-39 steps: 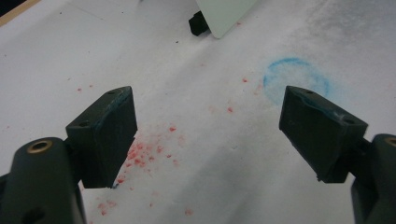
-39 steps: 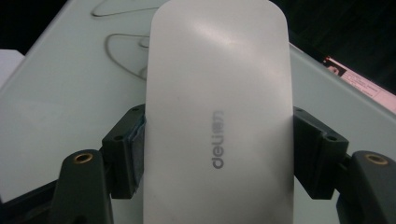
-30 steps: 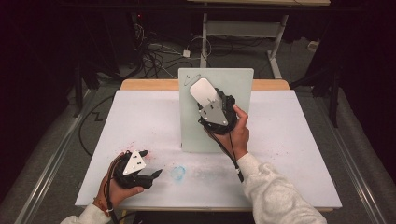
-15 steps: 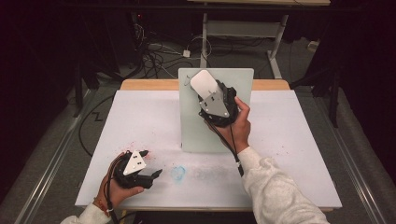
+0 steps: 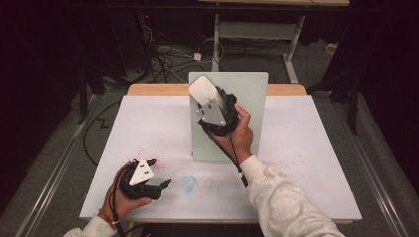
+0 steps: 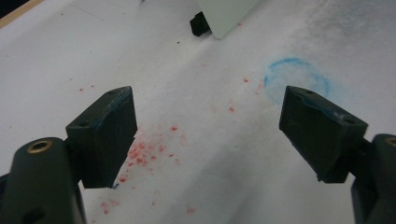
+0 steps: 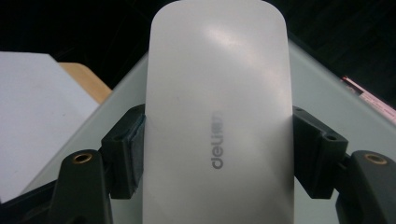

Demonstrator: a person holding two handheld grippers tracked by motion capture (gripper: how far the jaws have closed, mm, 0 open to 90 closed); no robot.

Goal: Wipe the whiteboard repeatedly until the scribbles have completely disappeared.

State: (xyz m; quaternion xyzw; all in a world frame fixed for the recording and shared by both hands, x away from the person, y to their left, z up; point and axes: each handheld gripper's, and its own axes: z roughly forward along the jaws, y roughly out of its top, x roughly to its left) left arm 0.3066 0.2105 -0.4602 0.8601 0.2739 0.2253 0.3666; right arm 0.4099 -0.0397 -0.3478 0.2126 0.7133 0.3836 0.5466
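Observation:
A white eraser block (image 5: 202, 90) marked "deli" (image 7: 219, 107) is clamped at its sides between the jaws of my right gripper (image 5: 207, 102), which is shut on it. The eraser is held up against the upper left part of an upright pale green board (image 5: 247, 98), whose face lies behind it (image 7: 327, 93). My left gripper (image 5: 160, 172) rests at the table's front left, its jaws wide open with nothing between them (image 6: 210, 130).
The white table top (image 5: 306, 138) carries a faint blue ring mark (image 5: 188, 183) (image 6: 296, 79) and red specks (image 6: 140, 154) near the left gripper. The board's lower corner and black foot (image 6: 200, 23) stand just beyond. Cables and table legs lie on the floor behind.
My right gripper has carried the eraser up and then a little left across the board's face. The left gripper has stayed put, open.

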